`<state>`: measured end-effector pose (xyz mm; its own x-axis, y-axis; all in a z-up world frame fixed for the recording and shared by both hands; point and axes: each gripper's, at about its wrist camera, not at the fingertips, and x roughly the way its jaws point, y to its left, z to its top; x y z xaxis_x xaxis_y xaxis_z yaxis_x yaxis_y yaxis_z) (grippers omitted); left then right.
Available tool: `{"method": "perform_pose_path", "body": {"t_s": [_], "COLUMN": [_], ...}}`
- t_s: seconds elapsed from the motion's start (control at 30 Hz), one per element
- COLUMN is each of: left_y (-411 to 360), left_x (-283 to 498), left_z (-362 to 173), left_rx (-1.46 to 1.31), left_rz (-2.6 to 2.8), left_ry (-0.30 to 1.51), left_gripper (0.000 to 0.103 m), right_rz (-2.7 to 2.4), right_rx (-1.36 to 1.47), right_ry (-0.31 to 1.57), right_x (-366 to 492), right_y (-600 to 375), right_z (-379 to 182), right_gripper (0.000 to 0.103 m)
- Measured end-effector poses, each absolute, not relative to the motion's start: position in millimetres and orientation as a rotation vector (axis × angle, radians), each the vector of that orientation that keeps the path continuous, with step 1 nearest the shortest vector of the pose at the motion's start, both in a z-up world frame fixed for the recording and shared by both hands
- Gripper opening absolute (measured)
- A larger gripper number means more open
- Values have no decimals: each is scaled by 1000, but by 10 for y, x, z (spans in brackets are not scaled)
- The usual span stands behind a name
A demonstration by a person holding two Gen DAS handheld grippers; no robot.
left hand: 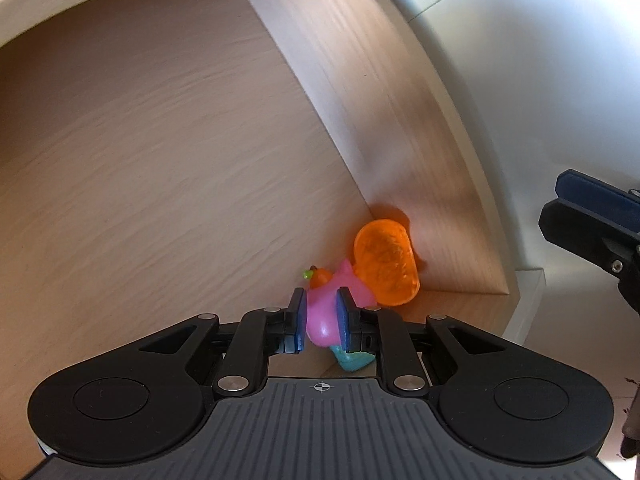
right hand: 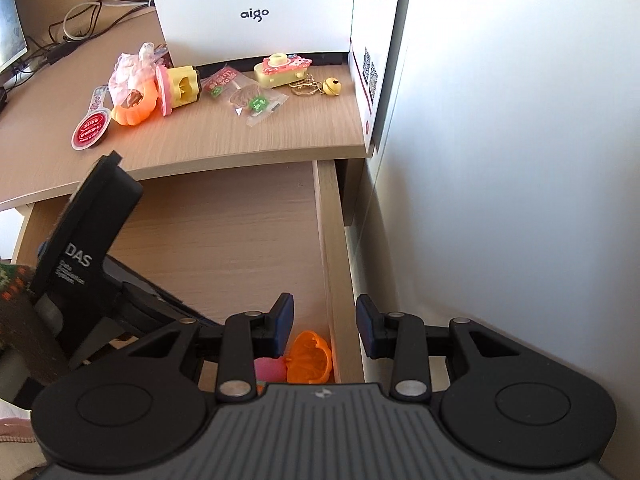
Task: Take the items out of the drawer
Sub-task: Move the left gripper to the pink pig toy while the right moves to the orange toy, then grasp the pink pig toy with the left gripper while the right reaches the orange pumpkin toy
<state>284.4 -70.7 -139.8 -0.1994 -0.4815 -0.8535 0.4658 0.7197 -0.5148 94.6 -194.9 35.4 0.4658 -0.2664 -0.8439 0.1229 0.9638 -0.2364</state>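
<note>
Left gripper (left hand: 322, 320), nearest item: blue pads (left hand: 343, 320) drawn in against both flanks of a pink toy (left hand: 322, 316), held in the front right corner of the open drawer (left hand: 160, 140). Toy carried a small orange-and-green piece at its far end and a teal part below the pads; whether it had left the drawer floor could not be told.

Orange translucent shell (left hand: 386, 264): just beside the pink toy, touching or nearly so, leaning into the drawer's right wall. Judged risk: a lift might drag or tip the shell, or knock it deeper into the corner.

Grip sat on a rounded, glossy body, so the toy was judged liable to squirt out or rotate if raised quickly. The drawer's side wall stood close, and a sideways pull could snag there.

Right gripper (right hand: 325, 326): fingers spread wide, nothing between them, poised above the drawer's right edge over the same corner. Risk of fouling the left one if both moved at once.

Desktop (right hand: 280, 136), farthest: several small trinkets lay crowded before a white box (right hand: 256, 4); a careless set-down could scatter them.
</note>
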Motion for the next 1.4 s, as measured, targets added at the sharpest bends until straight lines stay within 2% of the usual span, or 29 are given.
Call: {"method": "perform_pose_path", "body": {"t_s": [0.27, 0.3, 0.33, 0.4, 0.43, 0.47, 0.8, 0.87, 0.97, 1.13, 1.27, 1.4], "left_y": [-780, -772, -813, -842, -869, -894, -1162, -1218, -1186, -777, -223, 255], "left_x": [2807, 2811, 2850, 2802, 2773, 2751, 2637, 2635, 2690, 2754, 2850, 2897], "left_z": [-1499, -1512, -1552, -1554, -1548, -1543, -1642, -1649, -1680, -1470, -1347, -1333], "left_rx": [-72, -81, -91, -99, -88, -75, 67, 89, 61, 42, -49, -215], "left_rz": [-868, -876, -885, -915, -925, -927, -865, -863, -830, -835, -760, -676], "left_ry": [1558, 1572, 1593, 1612, 1606, 1598, 1567, 1553, 1593, 1526, 1463, 1433], "left_gripper": [19, 25, 40, 57, 63, 64, 62, 53, 52, 51, 51, 51], "right_rz": [-237, -240, -245, -250, -254, -254, -266, -275, -273, -261, -175, -73], "right_rx": [-152, -152, -152, -151, -149, -149, -159, -162, -155, -115, -150, -320], "right_ry": [1065, 1063, 1058, 1055, 1052, 1052, 1038, 1027, 1021, 1031, 1146, 1282], "right_x": [949, 945, 942, 940, 940, 940, 945, 934, 912, 938, 1059, 1309], "right_y": [-1938, -1941, -1944, -1953, -1956, -1956, -1951, -1944, -1940, -1965, -1871, -1593], "right_z": [317, 313, 314, 311, 308, 305, 308, 312, 328, 330, 137, -177], "right_gripper": [34, 34, 34, 34, 34, 34, 34, 34, 34, 34, 34, 34]}}
